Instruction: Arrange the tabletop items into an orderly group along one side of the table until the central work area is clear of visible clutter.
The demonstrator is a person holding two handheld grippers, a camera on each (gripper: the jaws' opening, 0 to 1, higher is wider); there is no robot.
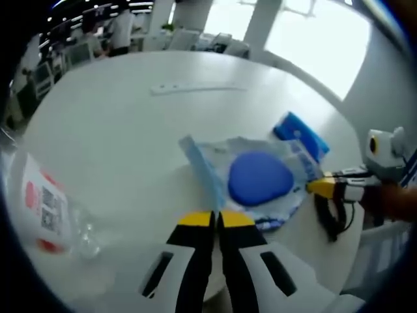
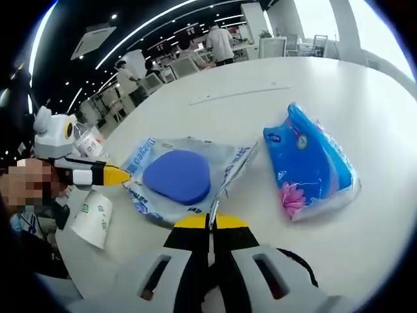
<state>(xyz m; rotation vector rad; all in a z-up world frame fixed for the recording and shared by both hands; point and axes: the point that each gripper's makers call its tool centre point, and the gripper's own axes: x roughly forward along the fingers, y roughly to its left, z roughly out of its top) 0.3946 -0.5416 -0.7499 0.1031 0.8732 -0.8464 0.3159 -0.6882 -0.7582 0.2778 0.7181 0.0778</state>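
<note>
While the clear wipes packet (image 2: pixel 186 179) with its blue oval lid lies flat on the white bench (image 2: pixel 313 98), both tongs grip its edges: the right tongs (image 2: pixel 210 222) clenched on the near corner, the left tongs (image 1: pixel 215 219) clenched on the opposite rim, a blue tissue pack (image 2: pixel 309 163) just beside it and a paper cup (image 2: pixel 91 218) near the bench edge.

White table (image 2: pixel 365 98) — blue-disc packet (image 2: pixel 179 176), tissue pack (image 2: pixel 309 166), cup (image 2: pixel 91 218).

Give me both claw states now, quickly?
Left claw: shut on the clear plastic bag holding a blue oval pad.
Right claw: shut on the same bag's opposite edge.
</note>
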